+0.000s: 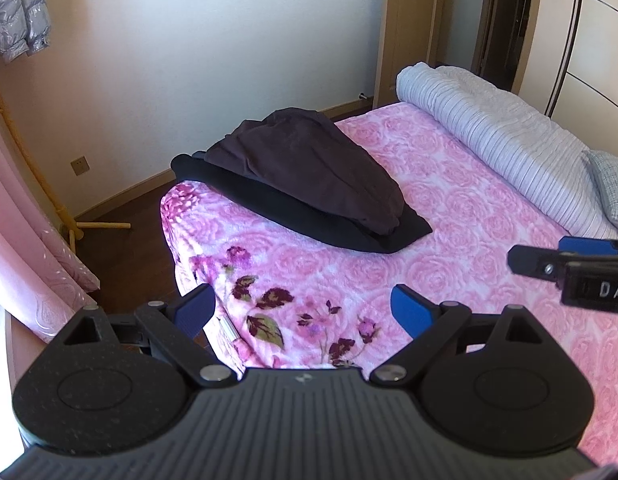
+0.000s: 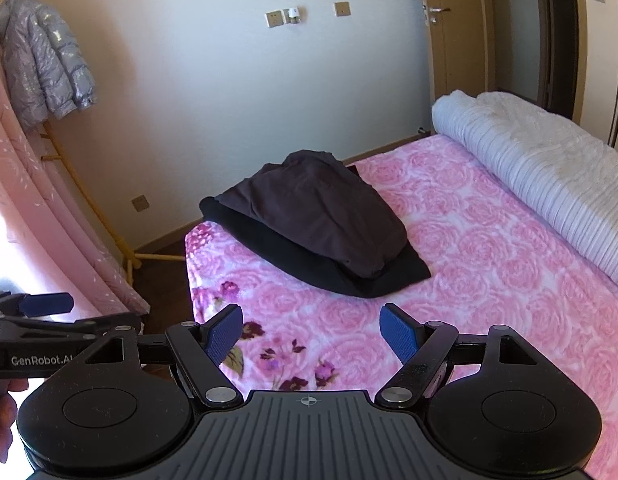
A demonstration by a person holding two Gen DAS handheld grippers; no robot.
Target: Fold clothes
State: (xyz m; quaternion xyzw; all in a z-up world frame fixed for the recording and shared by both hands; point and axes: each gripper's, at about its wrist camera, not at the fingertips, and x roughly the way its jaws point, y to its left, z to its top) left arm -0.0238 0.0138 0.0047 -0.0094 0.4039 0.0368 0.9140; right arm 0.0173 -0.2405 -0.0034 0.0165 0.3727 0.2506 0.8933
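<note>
A bed (image 1: 449, 216) fills the middle and right of both views, covered with a pink rose-patterned blanket (image 2: 489, 264) whose near corner carries darker purple flowers. Along the right side of the frame lies a long rolled quilt (image 1: 501, 136), pale and striped, running from the upper middle toward the right edge. In the centre of each view, near the far left corner of the bed, sits the pile of clothes (image 1: 305, 176): a dark brown garment (image 2: 321, 216) lies loosely bunched on top of a black garment (image 1: 341, 228) spread flat beneath it. A pink curtain (image 2: 33, 216) hangs down the left edge, and a shiny grey puffer jacket (image 2: 45, 68) hangs at the upper left. A wooden door (image 1: 401, 32) stands at the upper right. The left gripper (image 1: 303, 310) at the bottom of its own view has its blue pads spread wide apart with nothing between them, hovering over the near bed corner, well apart from the clothes. The right gripper (image 2: 311, 334) is likewise wide open and holds nothing, above the blanket's flowered corner. Part of a hand (image 2: 1, 416) shows at the lower left edge of the right view
</note>
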